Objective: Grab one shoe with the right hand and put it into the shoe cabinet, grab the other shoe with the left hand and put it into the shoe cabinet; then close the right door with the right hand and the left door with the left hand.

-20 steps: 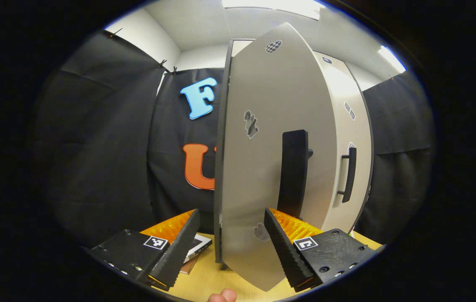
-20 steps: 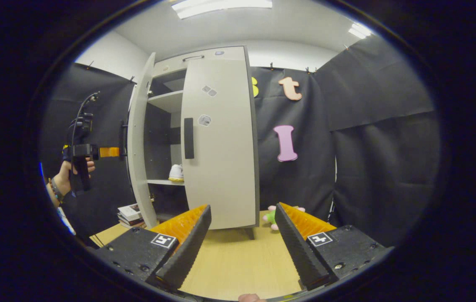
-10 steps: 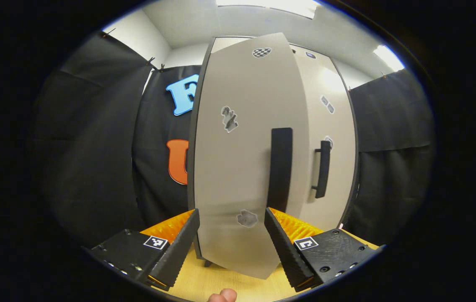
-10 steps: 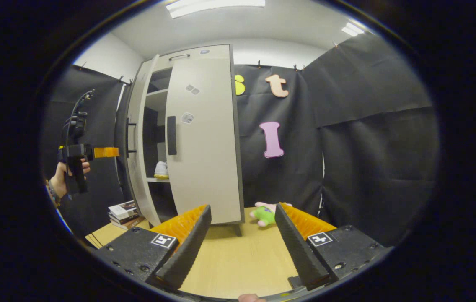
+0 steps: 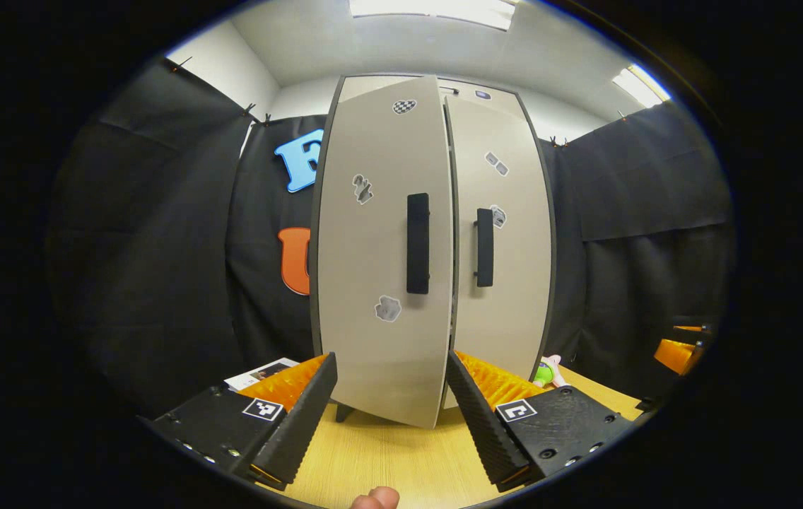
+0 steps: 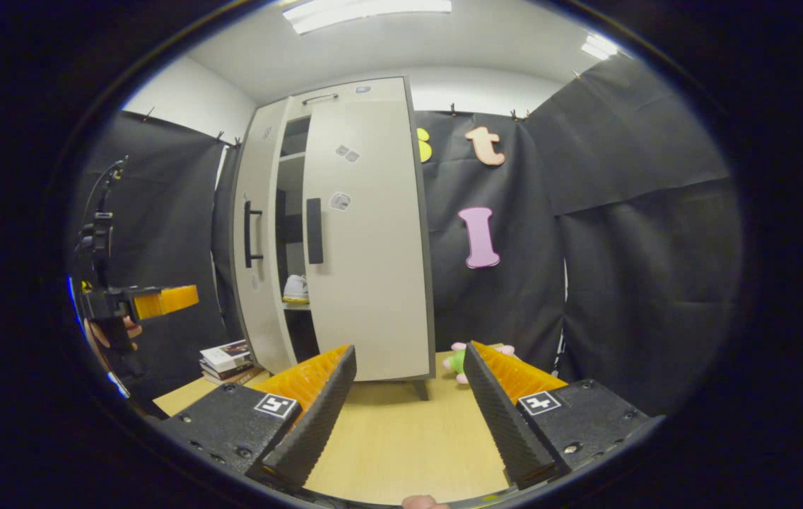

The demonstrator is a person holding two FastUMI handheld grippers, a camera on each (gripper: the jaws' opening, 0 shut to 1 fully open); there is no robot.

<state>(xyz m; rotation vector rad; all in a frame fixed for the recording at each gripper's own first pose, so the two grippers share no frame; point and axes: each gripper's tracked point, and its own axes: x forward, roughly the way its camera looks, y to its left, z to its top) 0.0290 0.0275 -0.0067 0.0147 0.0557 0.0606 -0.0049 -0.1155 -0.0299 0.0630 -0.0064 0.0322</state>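
Shoe cabinet [image 5: 387, 233]: beige doors, black handles [image 5: 417, 243]. Shoe [image 6: 296, 288]: white. Worktop [image 6: 401, 438]: light wood. Plush toy [image 6: 456, 362]: green, pink.

Illumination is provided from above by rectangular white ceiling light panels [image 5: 431, 7] [image 6: 366, 8], whose surfaces are overexposed to plain white. The pale grey doors of the tall shoe cabinet [image 5: 380, 247] [image 6: 366, 233] are evenly lit, and a faint sheen is seen on their upper parts. A soft shadow is cast beneath the cabinet onto the light wooden tabletop [image 5: 387, 466] [image 6: 401, 438]. The black cloth booth walls [image 5: 154, 247] [image 6: 642, 268] are rendered dim, with folds barely resolved. Strong fisheye distortion is present: the cabinet's straight edges are bowed outward, and detail is compressed and darkened toward each circular margin. Focus is sharp at the centre; no motion blur is evident.
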